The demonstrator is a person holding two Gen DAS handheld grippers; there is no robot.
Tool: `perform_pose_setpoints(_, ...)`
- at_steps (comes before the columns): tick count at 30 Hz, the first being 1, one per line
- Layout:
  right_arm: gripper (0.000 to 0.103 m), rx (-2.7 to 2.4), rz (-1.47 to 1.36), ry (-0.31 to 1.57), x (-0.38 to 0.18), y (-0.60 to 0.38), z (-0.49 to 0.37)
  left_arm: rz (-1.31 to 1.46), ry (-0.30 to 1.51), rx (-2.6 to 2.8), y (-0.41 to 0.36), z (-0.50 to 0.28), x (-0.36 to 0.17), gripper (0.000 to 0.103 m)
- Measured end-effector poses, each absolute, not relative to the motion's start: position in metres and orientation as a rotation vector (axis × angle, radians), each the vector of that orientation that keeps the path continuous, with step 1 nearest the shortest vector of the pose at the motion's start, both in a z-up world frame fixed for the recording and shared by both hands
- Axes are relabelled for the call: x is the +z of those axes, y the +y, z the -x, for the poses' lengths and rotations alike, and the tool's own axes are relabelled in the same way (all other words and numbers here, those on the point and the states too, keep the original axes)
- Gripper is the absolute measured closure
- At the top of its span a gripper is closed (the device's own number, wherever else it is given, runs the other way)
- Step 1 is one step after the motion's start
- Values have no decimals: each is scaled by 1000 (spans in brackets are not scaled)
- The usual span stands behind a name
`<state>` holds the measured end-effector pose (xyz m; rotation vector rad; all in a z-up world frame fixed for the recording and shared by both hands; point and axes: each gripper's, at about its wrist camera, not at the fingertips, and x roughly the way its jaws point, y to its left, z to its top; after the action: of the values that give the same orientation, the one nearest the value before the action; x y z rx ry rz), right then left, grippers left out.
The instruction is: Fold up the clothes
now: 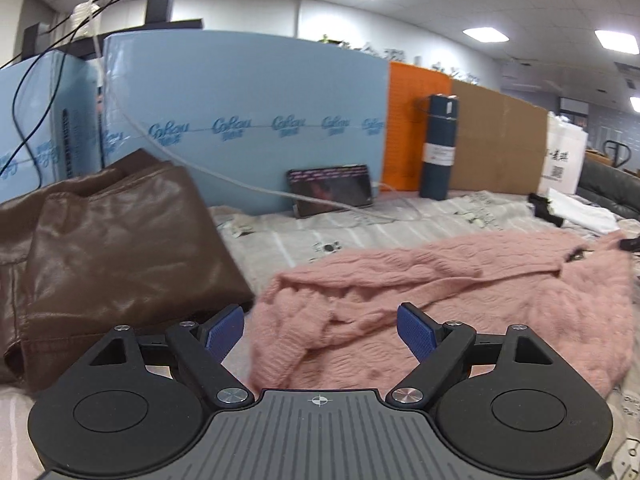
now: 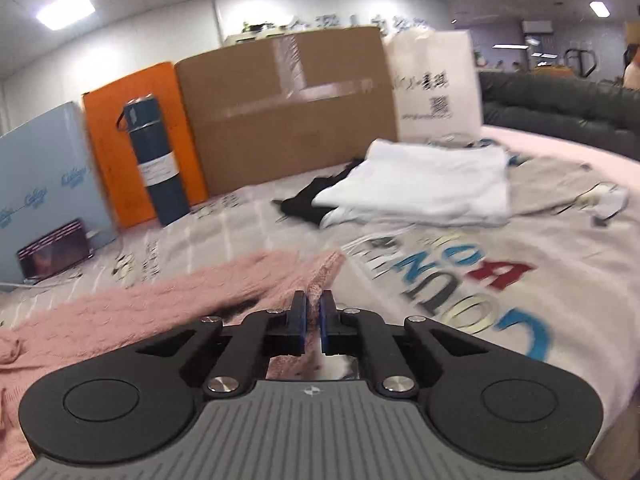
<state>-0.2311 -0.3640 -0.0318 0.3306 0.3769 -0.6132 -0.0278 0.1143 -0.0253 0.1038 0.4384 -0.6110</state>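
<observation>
A pink cable-knit sweater [image 1: 460,300] lies rumpled on the bed, spreading right of centre in the left wrist view. My left gripper [image 1: 320,330] is open, its blue pads [image 1: 416,334] wide apart just above the sweater's near left edge, holding nothing. In the right wrist view the sweater [image 2: 160,300] stretches to the left. My right gripper [image 2: 314,312] is shut on a fold of the pink sweater, which shows between the pads.
A folded brown leather garment [image 1: 112,248] lies left of the sweater. Folded white clothes [image 2: 424,184] on a black item sit further back. A dark blue flask [image 1: 438,148], a tablet [image 1: 330,190], blue foam boards, an orange panel and cardboard [image 2: 288,112] line the back. The printed bedsheet [image 2: 500,280] covers the bed.
</observation>
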Motion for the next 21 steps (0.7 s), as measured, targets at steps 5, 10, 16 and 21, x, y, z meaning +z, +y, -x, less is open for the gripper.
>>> perform_pose_setpoints(5,95,-640,-292,558,-47,-370,231,-76,464,-572,119,15,-26,17)
perform_pose_setpoints(10,57,-695,-321,444,-32,-383,234,5,496,-606,122,-3,-21,17)
perform_pose_setpoints(16,48,-539,-444,364,-9,-415,185,23,577,-628,104,-31,-24,22)
perform_pose_setpoints(21,45,-451,-481,487,-28,-428,121,-75,658,-642,80,-43,-44,61)
